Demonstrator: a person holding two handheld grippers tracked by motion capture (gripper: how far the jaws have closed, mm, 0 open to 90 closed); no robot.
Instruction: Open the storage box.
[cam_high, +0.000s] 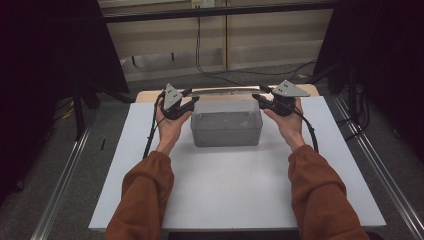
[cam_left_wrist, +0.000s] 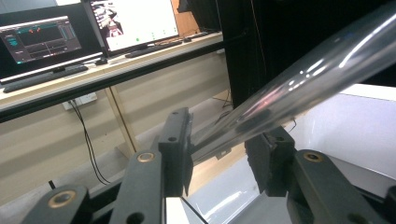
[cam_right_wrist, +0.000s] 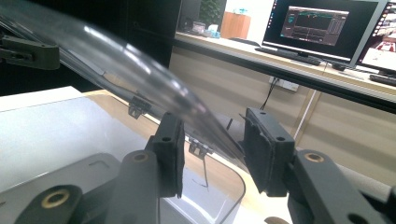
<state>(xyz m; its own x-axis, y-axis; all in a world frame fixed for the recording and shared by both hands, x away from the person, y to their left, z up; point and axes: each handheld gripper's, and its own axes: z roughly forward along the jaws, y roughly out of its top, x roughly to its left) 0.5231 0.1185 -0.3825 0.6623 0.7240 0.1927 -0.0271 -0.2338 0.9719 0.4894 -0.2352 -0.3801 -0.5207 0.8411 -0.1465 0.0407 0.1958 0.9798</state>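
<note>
Both forearms reach forward over white desk (cam_high: 225, 190), palms turned inward, either side of clear box (cam_high: 226, 125) at desk's far centre. Left gripper (cam_high: 186, 97) and right gripper (cam_high: 261, 94) hold ends of clear lid (cam_high: 225, 91), raised at box's far edge. Lid's long axis runs left-right. Fingers (cam_left_wrist: 175, 144) spread around lid edge, gaps visible; same at right.

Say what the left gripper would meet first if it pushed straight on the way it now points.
Probably the raised clear lid of the grey box: it already lies between the left gripper's fingers, though contact is unclear.
</note>
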